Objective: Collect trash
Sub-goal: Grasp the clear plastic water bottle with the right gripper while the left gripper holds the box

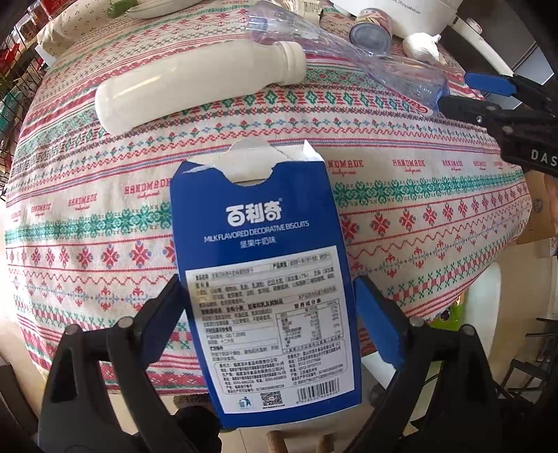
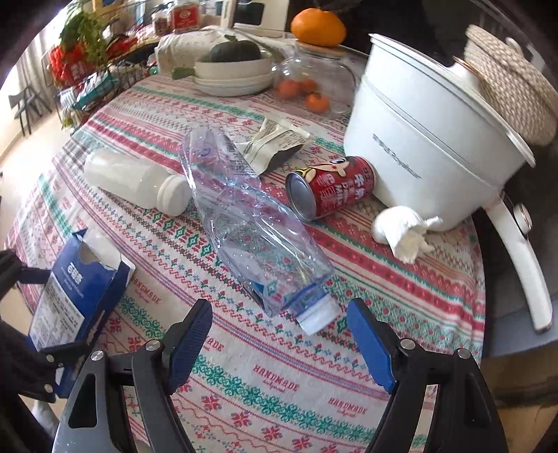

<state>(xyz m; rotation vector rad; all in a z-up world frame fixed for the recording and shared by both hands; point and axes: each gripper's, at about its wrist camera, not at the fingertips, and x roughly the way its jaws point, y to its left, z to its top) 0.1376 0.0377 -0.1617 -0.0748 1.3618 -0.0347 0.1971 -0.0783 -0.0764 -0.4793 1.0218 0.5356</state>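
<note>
A blue biscuit box (image 1: 258,223) with a torn top lies at the near edge of the patterned tablecloth (image 1: 418,216), its lower end past the edge. My left gripper (image 1: 268,296) stands open astride it, pads close beside its long sides; I see no squeeze. The box (image 2: 76,289) and left gripper (image 2: 48,313) also show in the right wrist view. A crushed clear bottle (image 2: 251,226) lies mid-table, its neck just ahead of my open right gripper (image 2: 279,313). A white bottle (image 2: 132,181), red can (image 2: 334,188), snack wrapper (image 2: 275,143) and tissue wad (image 2: 401,226) lie around.
A white electric pot (image 2: 425,139) with a long handle stands at the right beside the can. Behind are a glass jar of small oranges (image 2: 314,87), a bowl with an avocado (image 2: 230,66) and an orange (image 2: 317,26). The table's edge runs close under both grippers.
</note>
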